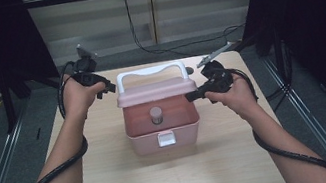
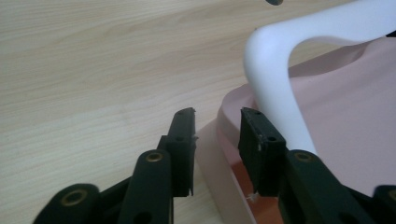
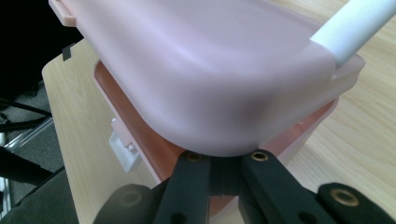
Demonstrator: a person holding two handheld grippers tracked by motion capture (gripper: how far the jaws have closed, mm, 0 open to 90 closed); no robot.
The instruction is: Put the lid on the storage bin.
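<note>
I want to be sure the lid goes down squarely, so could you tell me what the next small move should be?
Probably lower the lid gently with the right tongs, which are shut on its edge. The lid hangs raised over the open box, with a small jar inside. The left tongs stand open astride the lid's other edge without pressing it, so the right side alone carries it.

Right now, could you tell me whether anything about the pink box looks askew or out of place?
Yes: the lid is not seated. It is raised above the pink box, leaving the front open, with a small jar visible inside. The right gripper is clamped on the lid's edge; the left gripper straddles the other edge with its jaws apart.
</note>
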